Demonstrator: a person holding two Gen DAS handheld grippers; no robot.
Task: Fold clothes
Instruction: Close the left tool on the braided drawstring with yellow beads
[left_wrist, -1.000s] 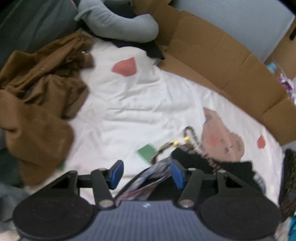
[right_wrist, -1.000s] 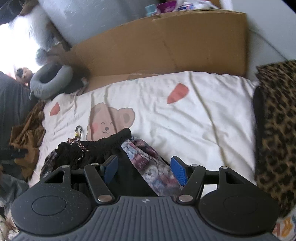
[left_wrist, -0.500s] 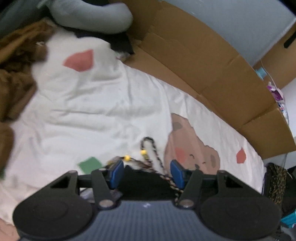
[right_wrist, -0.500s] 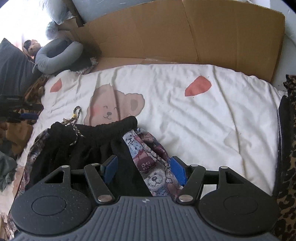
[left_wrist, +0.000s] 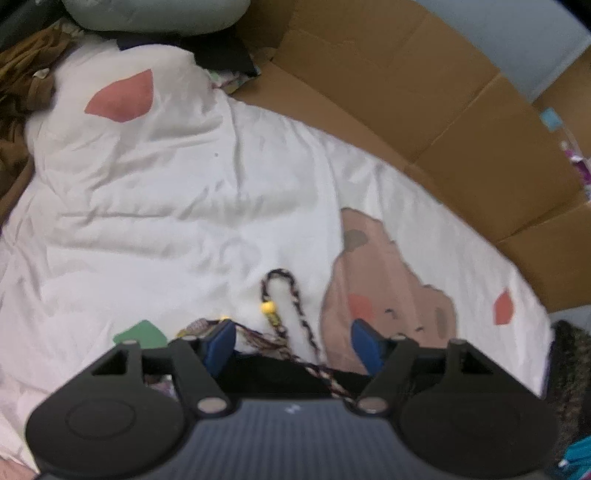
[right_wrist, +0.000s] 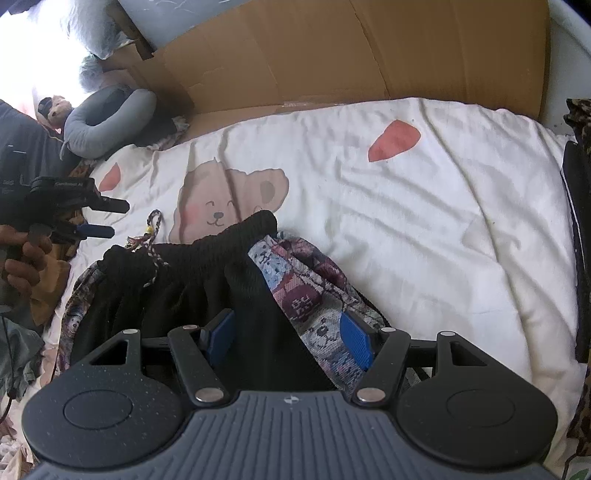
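Our right gripper (right_wrist: 288, 338) stood with fingers spread, straddling but not pinching the patterned shorts (right_wrist: 310, 291) with their black waistband (right_wrist: 207, 247), which lay on the white bear-print duvet (right_wrist: 424, 221). Our left gripper (left_wrist: 293, 341) was likewise released above the braided drawstring (left_wrist: 291, 295). Small lettering on it, seen from the right wrist, was too blurred to read. Flattened cardboard (right_wrist: 332, 55) lined the far edge.
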